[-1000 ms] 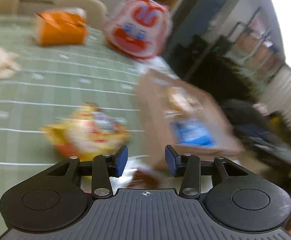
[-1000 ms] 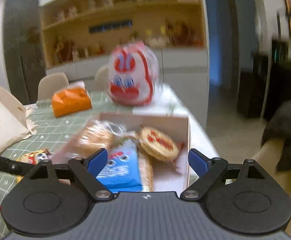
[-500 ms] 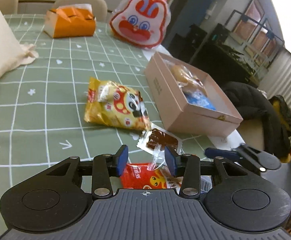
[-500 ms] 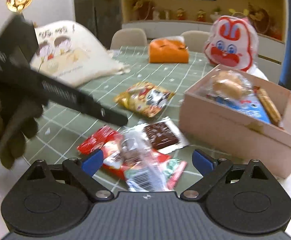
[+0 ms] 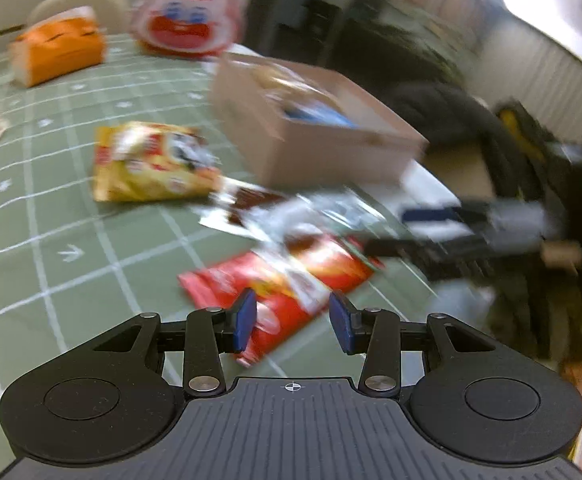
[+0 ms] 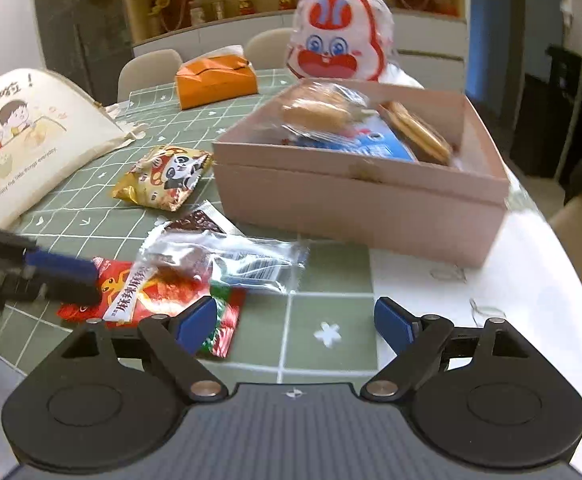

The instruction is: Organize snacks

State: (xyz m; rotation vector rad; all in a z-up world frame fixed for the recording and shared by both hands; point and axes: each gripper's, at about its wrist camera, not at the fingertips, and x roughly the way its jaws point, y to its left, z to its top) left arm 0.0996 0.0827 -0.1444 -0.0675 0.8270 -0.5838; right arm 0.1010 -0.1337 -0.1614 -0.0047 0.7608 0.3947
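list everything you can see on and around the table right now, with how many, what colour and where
storage box: 1, pink, right part of the table, holding wrapped snacks
panda snack bag: 1, yellow, left of the box
chocolate packet: 1, brown and white, in front of the box
clear wrapper snack: 1, transparent, on the near pile
red snack packet: 1, red, bottom of the near pile
tissue pack: 1, orange, far side
rabbit-face bag: 1, red and white, behind the box
canvas bag: 1, cream, far left
tablecloth: 1, green grid
left gripper: 1, black with blue pads, open, over the red packet
right gripper: 1, same colours, closing, nothing between the pads
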